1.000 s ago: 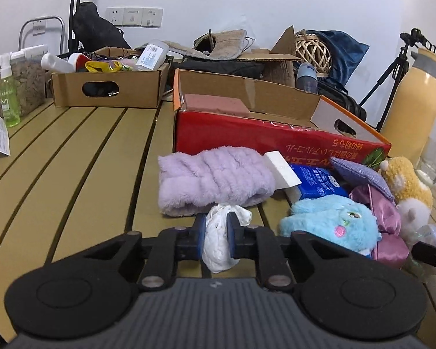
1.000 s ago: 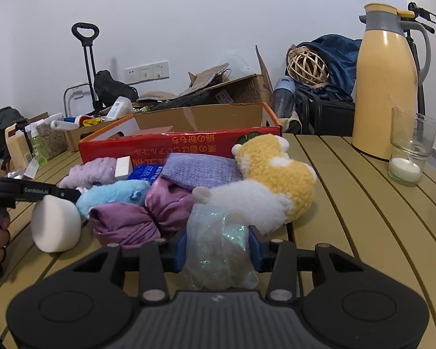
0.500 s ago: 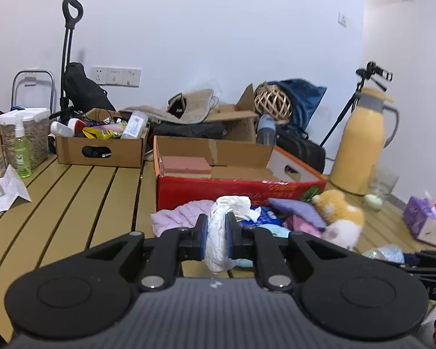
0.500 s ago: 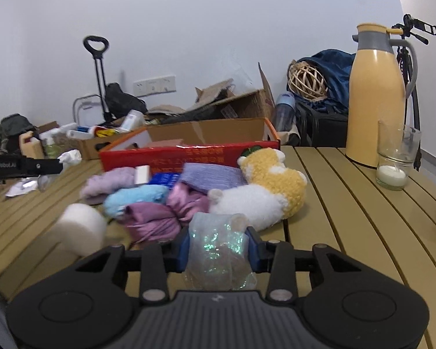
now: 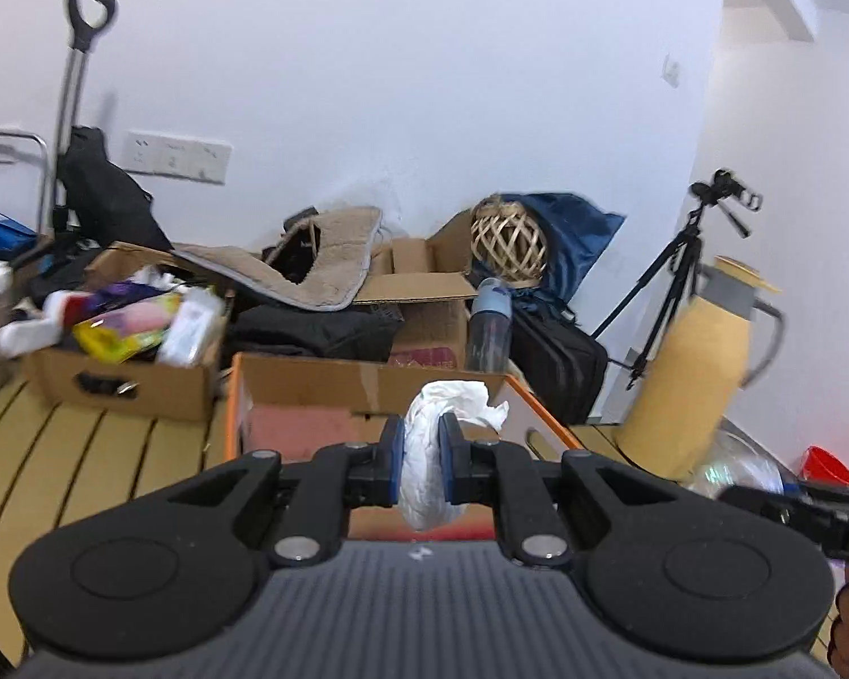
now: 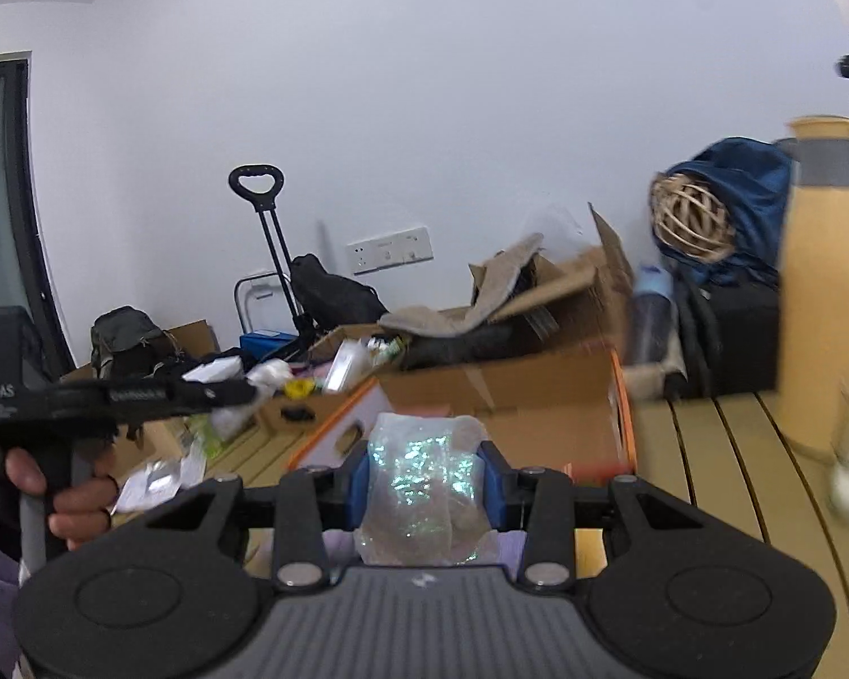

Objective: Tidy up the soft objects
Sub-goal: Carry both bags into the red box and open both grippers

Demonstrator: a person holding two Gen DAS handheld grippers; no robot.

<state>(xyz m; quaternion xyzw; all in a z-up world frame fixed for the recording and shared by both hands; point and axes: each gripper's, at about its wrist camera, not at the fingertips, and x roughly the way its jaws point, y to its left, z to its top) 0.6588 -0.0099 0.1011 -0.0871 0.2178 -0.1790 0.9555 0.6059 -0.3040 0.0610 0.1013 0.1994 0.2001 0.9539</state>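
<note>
- The left gripper (image 5: 422, 455) is clamped on a crumpled white tissue wad (image 5: 437, 441), its blue pads pressed close together against the wad, which bulges above and below them.
- The wad is held in the air in front of the orange-edged cardboard box (image 5: 368, 390) on the slatted wooden table (image 5: 85, 452).
- The right gripper (image 6: 424, 478) grips a clear, iridescent crinkled plastic wad (image 6: 421, 481), its pads set wider apart and pressing on both sides of it.
- That bundle is held above the table near the same box (image 6: 537, 402), with a strip of purple fabric (image 6: 504, 546) showing just beneath it.
- A tall yellow thermos (image 5: 690, 385) stands to the right of the box.
- In the right wrist view, a person's hand (image 6: 56, 486) holds the left gripper's black handle.
</note>
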